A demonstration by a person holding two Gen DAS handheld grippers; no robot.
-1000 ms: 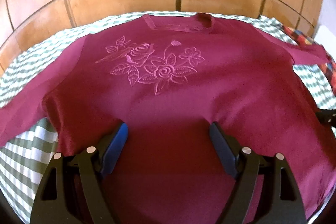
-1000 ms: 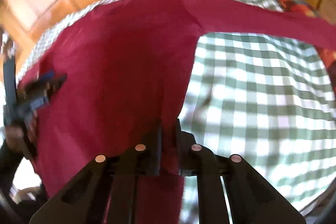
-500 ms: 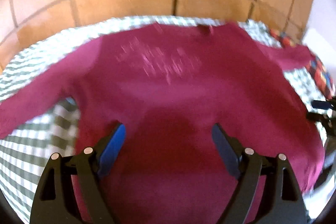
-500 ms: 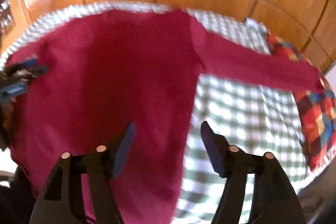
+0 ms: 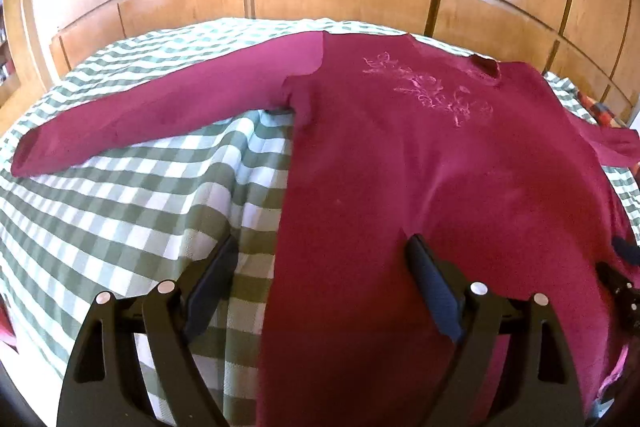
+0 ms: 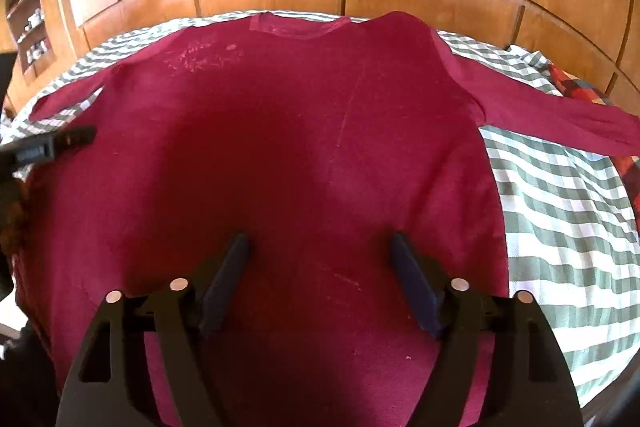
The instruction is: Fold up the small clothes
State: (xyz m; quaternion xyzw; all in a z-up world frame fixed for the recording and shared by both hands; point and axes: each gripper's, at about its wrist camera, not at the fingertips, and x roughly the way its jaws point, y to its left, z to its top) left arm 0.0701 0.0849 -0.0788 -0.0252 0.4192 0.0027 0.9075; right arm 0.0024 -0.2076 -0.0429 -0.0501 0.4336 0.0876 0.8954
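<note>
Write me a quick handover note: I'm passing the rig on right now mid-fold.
Left gripper: open, holding nothing, above the left side edge of the maroon shirt.
Right gripper: open, empty, over the shirt's lower body.
Shirt lies flat, face up, on the checked cloth, both sleeves spread outward.
Done: spreading out. Left: all folds; sleeves probably first.

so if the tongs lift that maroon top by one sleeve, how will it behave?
Probably floppy: the maroon top lies flat and follows the checked cloth. The body would likely drag behind the left sleeve. It looks thin, so probably light, and may bunch if pushed.
</note>
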